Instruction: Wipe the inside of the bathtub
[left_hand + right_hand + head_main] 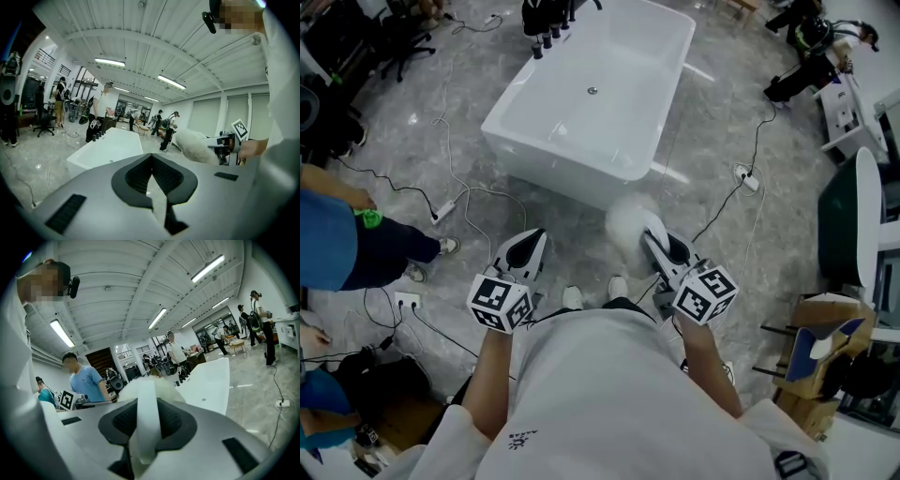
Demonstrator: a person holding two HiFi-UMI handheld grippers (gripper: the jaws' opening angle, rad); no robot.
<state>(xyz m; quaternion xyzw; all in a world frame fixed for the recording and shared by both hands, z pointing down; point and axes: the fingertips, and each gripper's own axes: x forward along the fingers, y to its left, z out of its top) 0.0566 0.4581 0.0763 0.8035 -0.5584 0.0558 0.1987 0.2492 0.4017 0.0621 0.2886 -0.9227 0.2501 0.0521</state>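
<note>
- Floor (pixel 727 131): grey marbled, glossy, fills the head view.
- Bathtub (pixel 558 173): white, freestanding, at 12 o'clock from the person and well apart from both grippers. Its inside is bare. It also shows at 10 o'clock in the left gripper view (pixel 105 152) and at 3 o'clock in the right gripper view (pixel 211 380).
- Person (pixel 600 394): white shirt, at 6 o'clock, with one gripper in each hand.
- Bystander (pixel 356 248): blue top and dark trousers, at 9 o'clock.
- Duster (pixel 628 220): fluffy white head on a flat white handle (pixel 145 423). The head hangs over the floor just at 6 o'clock of the tub's near wall, not inside the tub.
- Right gripper (pixel 652 240): clamped on the duster's handle, which runs up between its black pads (pixel 171 420).
- Left gripper (pixel 532 242): jaws closed tip to tip with nothing between them (pixel 151 157). It is held at 8 o'clock of the duster, apart from it.
- Taps (pixel 548 37): black, on the tub's far end at 11 o'clock.
- Power strip (pixel 442 211): white, on the floor at 8 o'clock of the tub, with its cable trailing.
- Drain (pixel 592 91): small metal ring in the tub's bottom.
</note>
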